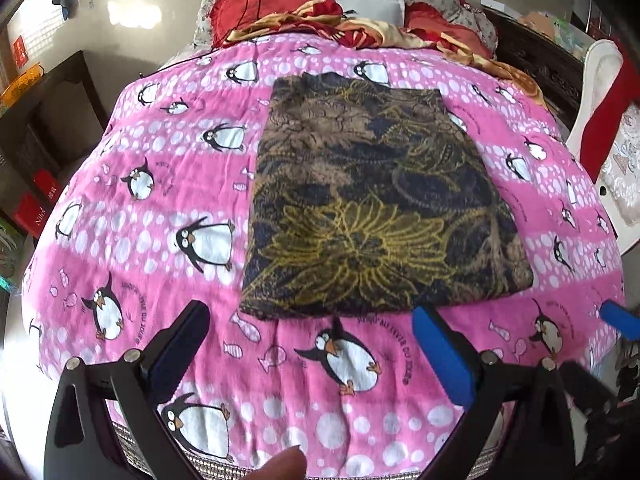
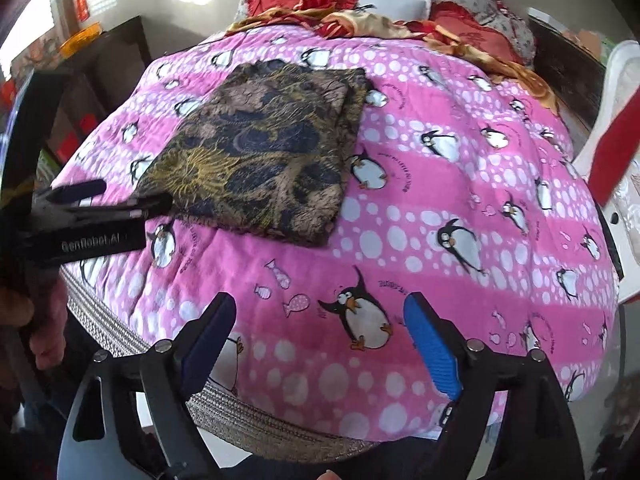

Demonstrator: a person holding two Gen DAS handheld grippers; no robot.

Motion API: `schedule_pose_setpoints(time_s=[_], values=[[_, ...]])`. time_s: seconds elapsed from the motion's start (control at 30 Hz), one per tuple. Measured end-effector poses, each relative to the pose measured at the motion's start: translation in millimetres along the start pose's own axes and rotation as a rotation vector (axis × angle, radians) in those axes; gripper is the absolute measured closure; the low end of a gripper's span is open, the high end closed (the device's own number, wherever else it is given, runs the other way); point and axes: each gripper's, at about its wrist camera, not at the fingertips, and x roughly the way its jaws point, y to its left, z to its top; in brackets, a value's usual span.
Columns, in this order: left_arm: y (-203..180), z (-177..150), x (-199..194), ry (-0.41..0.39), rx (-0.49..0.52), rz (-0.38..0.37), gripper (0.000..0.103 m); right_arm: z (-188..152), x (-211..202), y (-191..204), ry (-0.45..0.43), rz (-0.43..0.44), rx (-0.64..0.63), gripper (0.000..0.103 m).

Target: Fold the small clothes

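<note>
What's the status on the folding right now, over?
Left gripper open, right gripper open, both empty. Dark patterned garment folded flat on the penguin blanket. Nothing in the way.

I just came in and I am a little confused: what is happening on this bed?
A person holds a gripper in each hand over a pink penguin blanket. A dark patterned cloth lies on it, already folded into a flat rectangle. The left gripper is open just short of the cloth's near edge, holding nothing. The right gripper is also open, off to the side above bare blanket.
</note>
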Motion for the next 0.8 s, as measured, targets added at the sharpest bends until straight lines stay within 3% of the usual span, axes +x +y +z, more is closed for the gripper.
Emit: schedule_pose_setpoints(time_s=[0.6,0.8], values=[[10.5,-11.8,-24.8,-0.022,-0.003,0.011,0.0,0.2,-27.3,4.8,-0.074,-0.061,0.011,0.0],[27.6,-31.0,-42.5,-0.116,0.008,-0.062,0.0,1.3,-30.8,13.7,-0.069,-0.011,-0.01,0.0]])
